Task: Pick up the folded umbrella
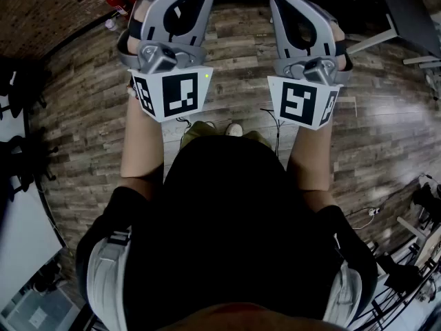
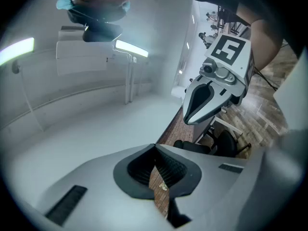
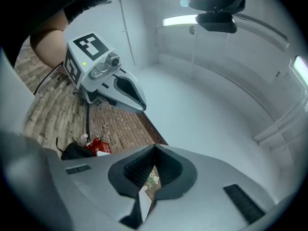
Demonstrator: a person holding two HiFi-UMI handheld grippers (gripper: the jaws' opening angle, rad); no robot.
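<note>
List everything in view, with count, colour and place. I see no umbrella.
floor: one, brown wood planks, under the person
wall: one, white, ahead of both grippers
red box: one, red, on the floor near the wall
black item: one, black, beside the red box
chair: one, black, right of the left gripper view
cable: one, thin, black, on the floor between the arms
folded umbrella: none in view
left gripper: one, grey, jaws shut, empty
right gripper: one, grey, jaws shut, empty
marker cubes: two, black and white, one per gripper
forearms: two, bare
</note>
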